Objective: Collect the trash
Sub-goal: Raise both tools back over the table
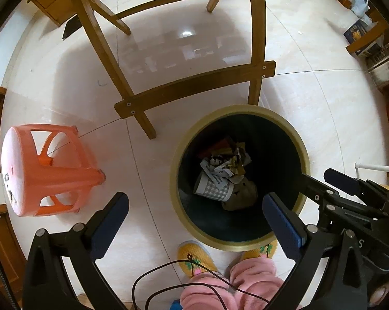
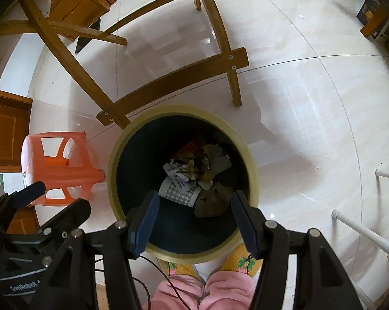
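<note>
My left gripper (image 1: 194, 217) points straight down with its jaws spread as wide as they go and nothing between them; its right blue pad hangs over the near edge of the trash bin (image 1: 239, 108), its left pad over bare tile. My right gripper (image 2: 194, 215) is partly open and also empty, both blue pads hanging over the bin's mouth. The bin is round, dark inside with a pale yellowish rim, and stands on the glossy white floor (image 2: 311, 118) just in front of my feet. At its bottom lies the collected trash (image 1: 224, 174): a checked paper cup (image 2: 179, 192) on its side, crumpled printed paper and wrappers, and a brownish lump beside the cup. My yellow knitted slippers (image 1: 192, 257) and pink trouser legs (image 2: 215, 292) show right below the bin. Just behind the bin stand the wooden legs and crossbar of a chair (image 1: 194, 87), and an orange plastic stool (image 1: 47, 170) sits off to the left, apart from the bin.
</note>
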A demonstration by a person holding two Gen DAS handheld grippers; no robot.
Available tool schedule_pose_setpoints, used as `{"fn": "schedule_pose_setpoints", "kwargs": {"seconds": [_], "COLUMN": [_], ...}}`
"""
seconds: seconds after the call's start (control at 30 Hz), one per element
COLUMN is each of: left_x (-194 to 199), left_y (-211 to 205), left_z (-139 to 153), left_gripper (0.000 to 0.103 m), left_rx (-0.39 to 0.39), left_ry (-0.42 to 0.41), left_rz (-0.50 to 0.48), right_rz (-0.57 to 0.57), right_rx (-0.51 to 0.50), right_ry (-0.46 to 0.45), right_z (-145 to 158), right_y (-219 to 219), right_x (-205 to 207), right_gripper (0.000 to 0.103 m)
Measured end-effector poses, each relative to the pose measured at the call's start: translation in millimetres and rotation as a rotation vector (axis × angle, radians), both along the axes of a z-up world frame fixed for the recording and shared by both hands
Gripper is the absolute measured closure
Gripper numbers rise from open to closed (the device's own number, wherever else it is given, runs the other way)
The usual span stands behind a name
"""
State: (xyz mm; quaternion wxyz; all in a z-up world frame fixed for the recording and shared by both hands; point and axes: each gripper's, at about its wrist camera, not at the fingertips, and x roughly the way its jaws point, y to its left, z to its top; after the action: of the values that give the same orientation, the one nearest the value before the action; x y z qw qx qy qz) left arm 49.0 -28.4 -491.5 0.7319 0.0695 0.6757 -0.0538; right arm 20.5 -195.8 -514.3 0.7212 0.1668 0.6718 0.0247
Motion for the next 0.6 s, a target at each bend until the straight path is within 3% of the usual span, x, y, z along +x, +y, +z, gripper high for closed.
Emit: {"fn": "schedule_pose_setpoints", "kwargs": {"seconds": [0.17,0.3,0.6], "left_x": [-7.7,-16.2,-25.0], "left_y": [3.8,10.3,24.6], "left_z": [18.8,49.7,164.7], "left_gripper": [0.001,0.001,0.001], "left_rx": [-0.003,-0.03,-0.057], "left_ry": [-0.008,-0.019,-0.131], "left_rz": [0.018,0.047,0.055], "right_rz": [-0.003,-0.017,-0.038], "right_rx": [0.007,0.018,0.037], "right_ry": [-0.01,-0.017,-0.069], "right_z": [15.1,36.9,131.0], "right_y": [0.7,-0.7,-0.9], "right_x": [-4.3,-9.3,-20.1], "right_gripper": [0.044,0.034,0.034]}}
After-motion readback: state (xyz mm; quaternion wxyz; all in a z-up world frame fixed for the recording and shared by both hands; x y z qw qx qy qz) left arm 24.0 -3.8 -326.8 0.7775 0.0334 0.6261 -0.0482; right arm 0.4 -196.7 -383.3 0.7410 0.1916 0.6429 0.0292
